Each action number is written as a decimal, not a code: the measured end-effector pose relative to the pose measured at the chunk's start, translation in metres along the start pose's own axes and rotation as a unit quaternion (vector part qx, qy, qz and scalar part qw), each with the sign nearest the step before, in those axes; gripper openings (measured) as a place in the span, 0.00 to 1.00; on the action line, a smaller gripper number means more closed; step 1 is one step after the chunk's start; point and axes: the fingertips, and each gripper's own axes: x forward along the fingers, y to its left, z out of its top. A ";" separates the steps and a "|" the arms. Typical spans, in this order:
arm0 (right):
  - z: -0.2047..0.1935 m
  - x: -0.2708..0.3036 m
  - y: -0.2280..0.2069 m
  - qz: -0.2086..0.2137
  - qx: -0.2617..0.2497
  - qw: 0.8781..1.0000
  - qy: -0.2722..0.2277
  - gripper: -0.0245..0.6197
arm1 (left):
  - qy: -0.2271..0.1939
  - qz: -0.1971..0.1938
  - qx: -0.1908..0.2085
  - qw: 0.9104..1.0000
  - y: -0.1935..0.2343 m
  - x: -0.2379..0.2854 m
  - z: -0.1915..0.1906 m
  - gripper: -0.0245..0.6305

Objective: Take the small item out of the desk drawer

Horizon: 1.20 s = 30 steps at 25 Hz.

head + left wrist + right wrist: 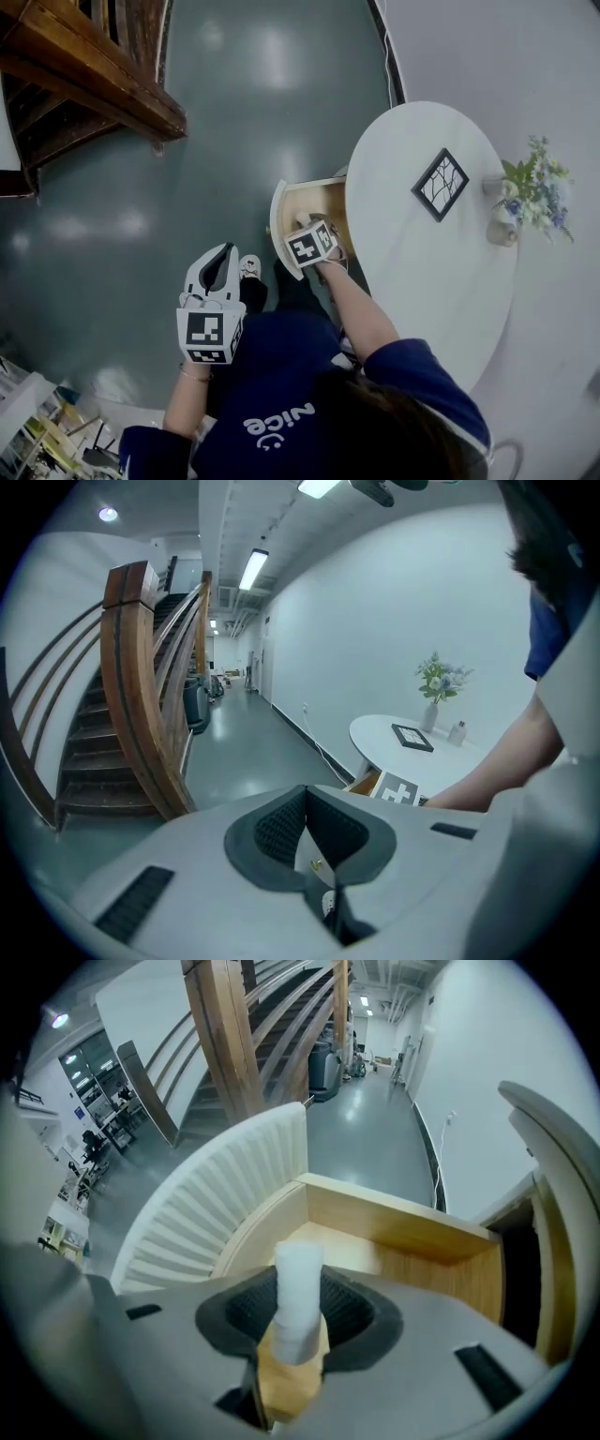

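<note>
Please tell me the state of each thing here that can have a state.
Drawer: open.
Right gripper: shut on item.
Left gripper: shut, empty.
Frame: lying flat on table.
Vase: upright, with flowers.

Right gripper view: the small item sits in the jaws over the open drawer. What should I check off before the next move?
1. Pads of right gripper on small item: ok.
2. Clearance between small item and drawer walls: ok.
3. State of left gripper, shut, empty, away from drawer: ok.
4. Free space on tabletop: ok.
5. Grip firm enough to carry: cannot tell.
</note>
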 end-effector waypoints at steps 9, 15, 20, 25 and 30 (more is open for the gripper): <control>0.007 -0.046 0.003 -0.023 0.036 0.998 -0.045 0.25 | -0.021 -0.025 -0.008 0.999 -0.003 -0.001 0.003 0.04; 0.012 -0.077 0.011 -0.024 0.066 0.995 -0.071 0.25 | -0.030 -0.046 -0.013 0.998 -0.005 -0.001 0.007 0.04; 0.017 -0.100 0.009 -0.039 0.095 0.990 -0.096 0.25 | -0.038 -0.065 -0.003 0.997 -0.009 0.002 0.013 0.04; 0.021 -0.125 0.013 -0.052 0.115 0.985 -0.121 0.25 | -0.044 -0.088 0.006 0.995 -0.013 0.001 0.019 0.04; 0.021 -0.146 0.011 -0.069 0.138 0.978 -0.144 0.25 | -0.053 -0.105 0.011 0.993 -0.017 0.003 0.024 0.04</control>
